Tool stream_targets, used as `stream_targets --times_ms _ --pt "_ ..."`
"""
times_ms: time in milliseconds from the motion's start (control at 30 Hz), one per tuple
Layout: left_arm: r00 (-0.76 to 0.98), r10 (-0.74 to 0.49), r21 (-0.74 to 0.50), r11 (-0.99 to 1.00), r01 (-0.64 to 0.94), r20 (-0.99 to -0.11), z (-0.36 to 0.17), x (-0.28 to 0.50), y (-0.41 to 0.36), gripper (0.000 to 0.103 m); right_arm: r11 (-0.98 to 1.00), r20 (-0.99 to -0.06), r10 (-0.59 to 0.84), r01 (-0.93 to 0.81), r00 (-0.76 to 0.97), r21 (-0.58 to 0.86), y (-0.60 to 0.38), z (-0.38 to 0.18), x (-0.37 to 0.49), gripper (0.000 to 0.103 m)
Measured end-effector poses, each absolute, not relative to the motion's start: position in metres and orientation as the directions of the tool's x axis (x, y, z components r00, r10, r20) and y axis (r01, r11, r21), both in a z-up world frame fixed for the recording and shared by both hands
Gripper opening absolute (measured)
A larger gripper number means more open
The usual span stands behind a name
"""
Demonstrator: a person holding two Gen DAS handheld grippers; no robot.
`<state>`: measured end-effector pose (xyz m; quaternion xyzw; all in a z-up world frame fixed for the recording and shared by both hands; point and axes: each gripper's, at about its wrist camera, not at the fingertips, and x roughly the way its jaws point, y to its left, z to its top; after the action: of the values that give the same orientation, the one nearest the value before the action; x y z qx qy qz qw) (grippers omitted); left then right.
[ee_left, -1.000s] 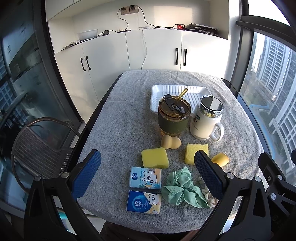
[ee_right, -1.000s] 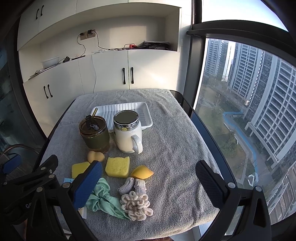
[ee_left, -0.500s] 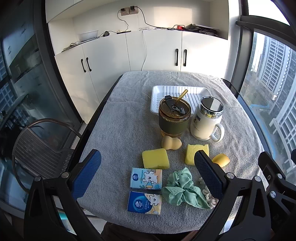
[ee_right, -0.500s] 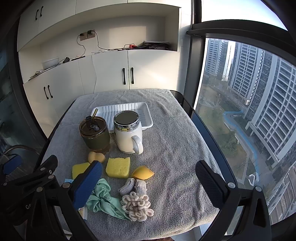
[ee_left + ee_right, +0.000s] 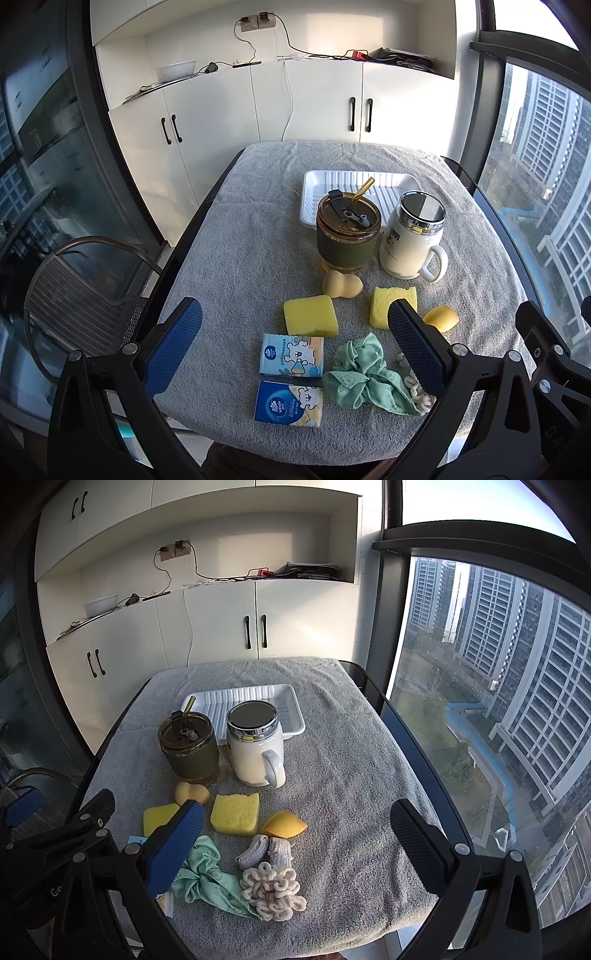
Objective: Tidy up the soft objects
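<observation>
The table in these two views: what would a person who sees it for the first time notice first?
Probably the two tall cups standing side by side mid-table, the olive tumbler with a straw and the cream mug, with the white tray just behind them. Next, the bright yellow sponges in front of the cups, and the mint green scrunchie near the front edge. Both grippers, left and right, hang open above the grey towel.

We see two yellow sponges (image 5: 311,315) (image 5: 392,309) flat mid-worktop; beige gourd-shaped puff (image 5: 341,284) behind; orange wedge puff (image 5: 441,318) at right; crumpled green scrunchie (image 5: 360,373) and cream knit scrunchie (image 5: 274,889) at near edge; white tray (image 5: 317,184) behind, empty.
</observation>
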<state>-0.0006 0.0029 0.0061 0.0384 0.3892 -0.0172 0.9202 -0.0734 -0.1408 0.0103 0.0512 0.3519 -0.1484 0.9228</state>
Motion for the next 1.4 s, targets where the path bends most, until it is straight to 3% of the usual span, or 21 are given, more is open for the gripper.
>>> stream_targets --times_ms 1000,1233,1400 --pt "0.694 -0.005 0.057 0.996 0.067 -0.720 0.004 -0.003 0.004 0.102 0.950 -0.663 -0.243 0.311 0.708 -0.017 -0.140 0.010 -0.074 0.103" --pt "0.611 0.014 0.110 0.987 0.119 -0.791 -0.032 0.009 0.017 0.102 0.951 -0.679 -0.262 0.301 0.686 -0.063 -0.142 -0.003 -0.072 0.103" --pt "0.484 -0.001 0.096 0.980 0.174 -0.875 -0.085 0.006 0.024 0.102 0.971 -0.753 -0.206 0.223 0.625 -0.081 -0.147 -0.036 -0.068 0.103"
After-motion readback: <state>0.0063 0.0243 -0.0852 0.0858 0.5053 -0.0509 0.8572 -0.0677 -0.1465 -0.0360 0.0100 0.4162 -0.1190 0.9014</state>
